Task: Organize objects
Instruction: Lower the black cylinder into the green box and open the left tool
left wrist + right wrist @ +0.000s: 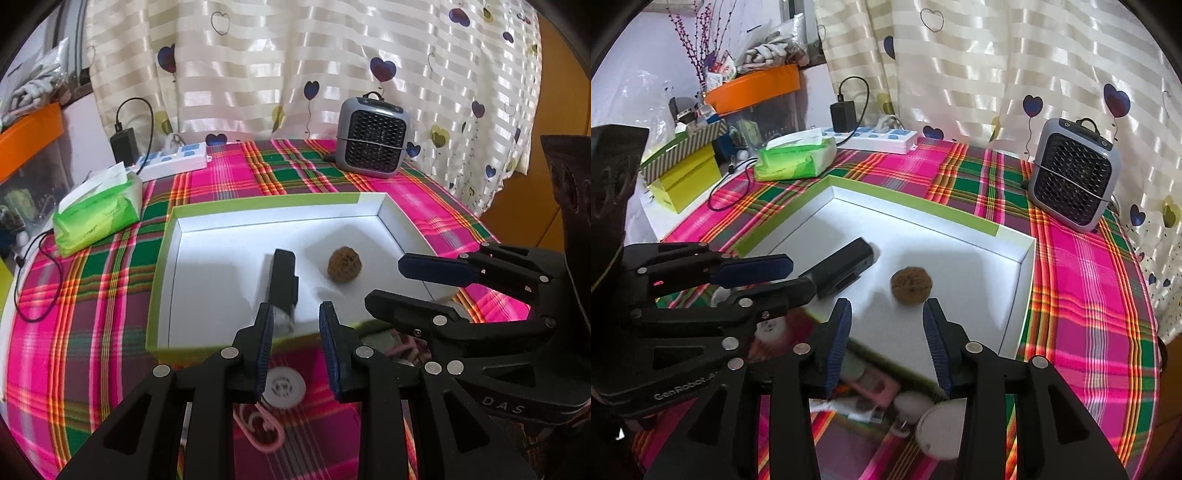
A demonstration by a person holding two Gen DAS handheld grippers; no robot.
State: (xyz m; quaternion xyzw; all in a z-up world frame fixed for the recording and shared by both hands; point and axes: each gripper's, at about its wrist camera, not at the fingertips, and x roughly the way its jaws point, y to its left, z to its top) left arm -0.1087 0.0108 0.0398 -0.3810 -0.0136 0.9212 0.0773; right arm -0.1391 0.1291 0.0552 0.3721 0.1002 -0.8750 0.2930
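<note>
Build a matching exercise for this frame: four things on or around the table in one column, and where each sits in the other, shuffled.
Things
1. brown walnut
2. green tissue pack
3. grey fan heater
4. white round disc

Places
A. outside the box, on the cloth near its front wall
B. far side of the table, by the curtain
C. inside the white box, beside a black device
D. left of the box, near the power strip

Pairs: 1-C, 2-D, 3-B, 4-A
</note>
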